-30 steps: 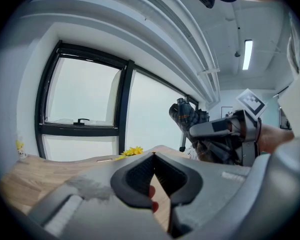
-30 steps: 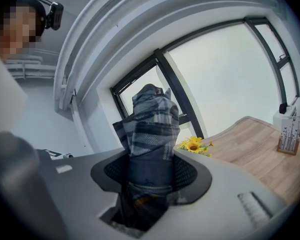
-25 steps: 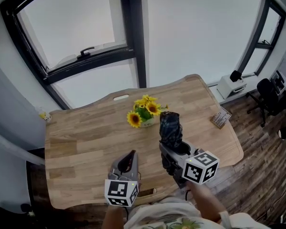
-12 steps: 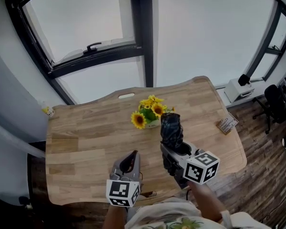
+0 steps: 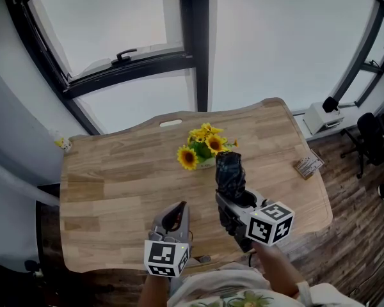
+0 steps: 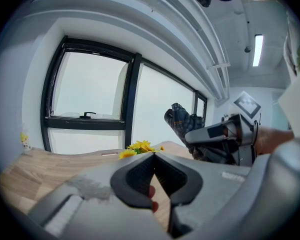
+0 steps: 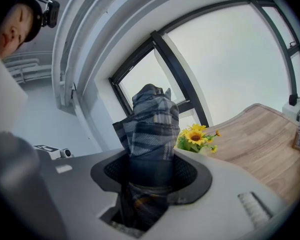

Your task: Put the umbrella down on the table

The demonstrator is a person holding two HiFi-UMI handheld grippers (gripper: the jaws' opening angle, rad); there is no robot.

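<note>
Two tongs sit nearest the person: the left tongs are pressed together with nothing between them, while the right tongs clamp a folded dark plaid fabric umbrella. It juts past them in the air above the pale wooden table, not lying on it. Just beyond stands a small bunch of yellow sunflowers, then a black-framed window.

Cannot make out lower end of folded dark plaid fabric umbrella, sunk inside right tool; cannot read small brown printed box at three o'clock.
</note>
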